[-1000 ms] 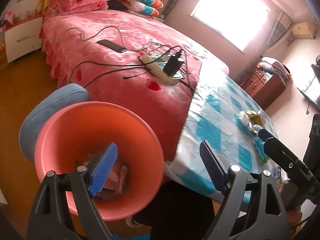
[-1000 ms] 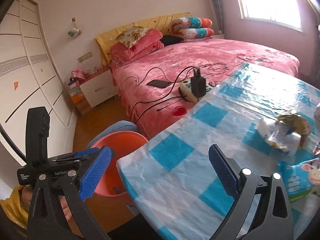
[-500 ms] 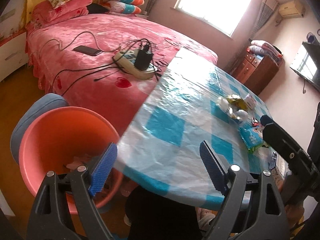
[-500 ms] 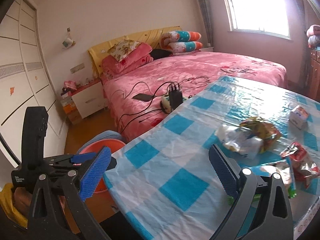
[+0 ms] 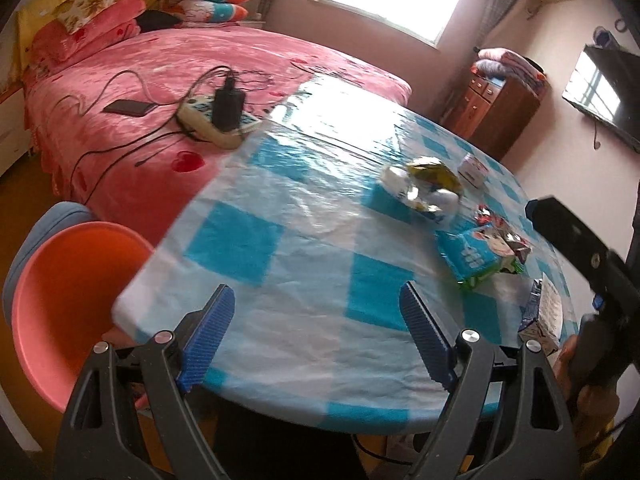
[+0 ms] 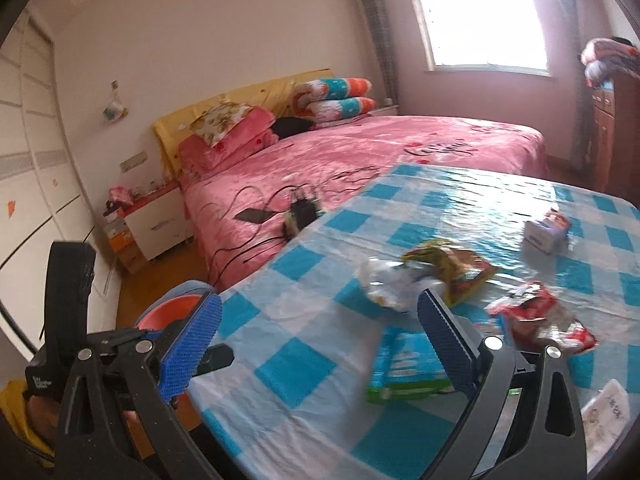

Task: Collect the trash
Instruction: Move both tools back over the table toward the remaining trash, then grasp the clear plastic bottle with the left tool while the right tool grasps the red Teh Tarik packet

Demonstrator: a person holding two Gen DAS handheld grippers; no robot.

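Ahead of the right gripper (image 6: pixel 320 344) on the checked table (image 6: pixel 304 364), the crumpled wrappers (image 6: pixel 400 284) are lying just beyond its empty, spread fingers — nearer than to the left gripper (image 5: pixel 320 336), also gaping empty.

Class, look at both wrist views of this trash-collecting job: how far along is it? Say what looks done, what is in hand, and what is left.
Done: nothing that these views confirm; the orange bin's contents are hidden here.
In hand: nothing. The left gripper and right gripper are both open and empty over the table.
Left: the crumpled wrappers, blue carton, red wrapper and small box all lie on the cloth.
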